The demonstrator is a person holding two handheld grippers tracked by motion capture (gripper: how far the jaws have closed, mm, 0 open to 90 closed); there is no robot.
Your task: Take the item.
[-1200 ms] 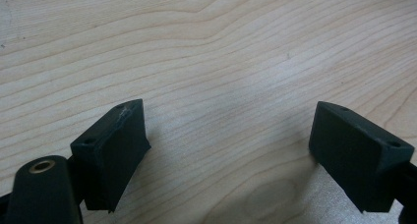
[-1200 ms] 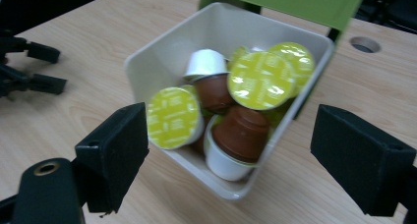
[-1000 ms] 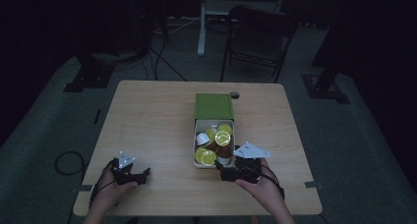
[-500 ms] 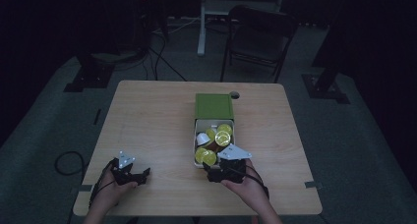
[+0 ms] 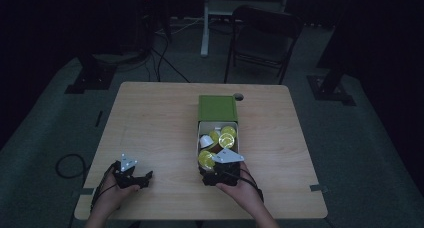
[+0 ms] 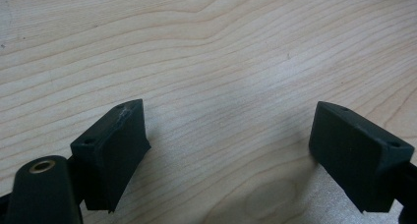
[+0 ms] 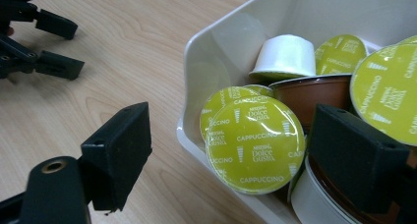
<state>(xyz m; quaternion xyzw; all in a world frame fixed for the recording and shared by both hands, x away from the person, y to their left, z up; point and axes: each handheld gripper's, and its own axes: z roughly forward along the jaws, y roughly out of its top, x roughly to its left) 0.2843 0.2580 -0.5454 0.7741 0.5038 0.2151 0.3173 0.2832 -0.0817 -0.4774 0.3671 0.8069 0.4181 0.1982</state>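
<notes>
A white tray of coffee capsules lies mid-table, its green lid just behind it. Up close, the tray holds several green-topped "Cappuccino" capsules, a white capsule turned upside down and a brown one. My right gripper is open at the tray's near corner, with one jaw outside over the table and the other above the capsules. It grips nothing. From above, the right gripper is at the tray's near end. My left gripper is open over bare wood, near the front left.
The wooden table is bare to the left of the tray and behind the lid. A small round grommet sits near its far edge. A dark chair and stands are on the floor beyond. The left gripper shows far off.
My right gripper has moved left and closer to the tray's near corner. The left gripper has stayed where it was.
</notes>
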